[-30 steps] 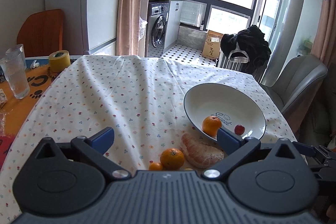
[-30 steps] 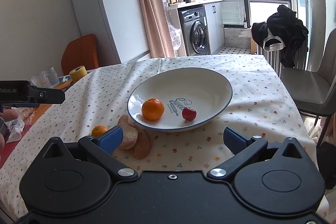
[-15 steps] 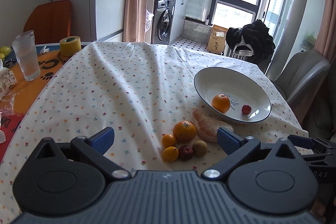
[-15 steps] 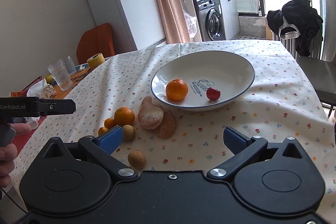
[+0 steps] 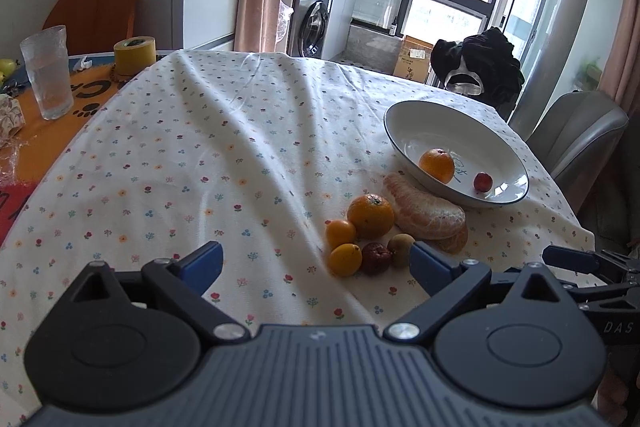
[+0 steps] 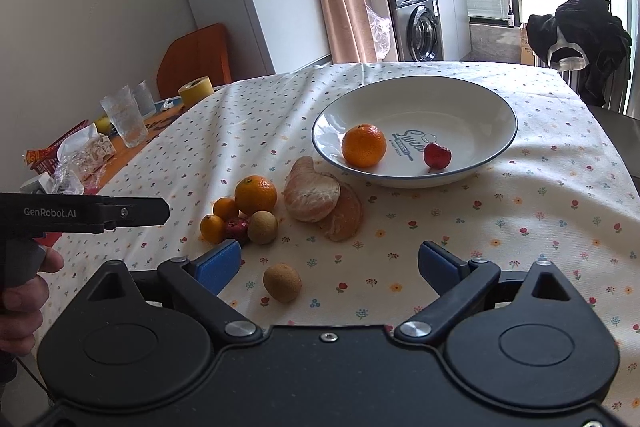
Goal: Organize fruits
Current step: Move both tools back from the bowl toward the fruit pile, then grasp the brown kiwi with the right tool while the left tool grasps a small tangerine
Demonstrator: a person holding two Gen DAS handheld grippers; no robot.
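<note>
A white plate [image 6: 472, 95] [image 5: 404, 115] on the flowered cloth holds an orange [image 6: 364, 145] [image 5: 437, 165] and a small red fruit [image 6: 437, 155] [image 5: 483, 181]. Beside its near rim lie peeled citrus pieces [image 6: 316, 193] [image 5: 424, 209]. Left of them cluster a mandarin [image 6: 255, 195] [image 5: 370, 215], two small kumquats [image 6: 212, 227] [image 5: 344, 259], a dark red fruit [image 6: 237, 227] [image 5: 376, 257] and a brown longan [image 6: 263, 227] [image 5: 401, 244]. Another longan [image 6: 282, 283] lies alone between my right gripper's fingers. My right gripper [image 6: 328, 265] and left gripper [image 5: 316, 263] both stand open, holding nothing, short of the fruit.
Glasses [image 6: 124, 121] [image 5: 48, 73], a yellow tape roll [image 5: 134, 57] [image 6: 195, 90] and wrappers [image 6: 86, 155] sit on the orange mat at the table's left. A grey chair [image 5: 576, 135] stands at the right edge. A hand [image 6: 24, 303] holds the left gripper's body [image 6: 84, 213].
Both grippers have pulled back from the plate toward the near table edge, so the cluster of small fruit and the lone longan have come into view. Both stay open.
</note>
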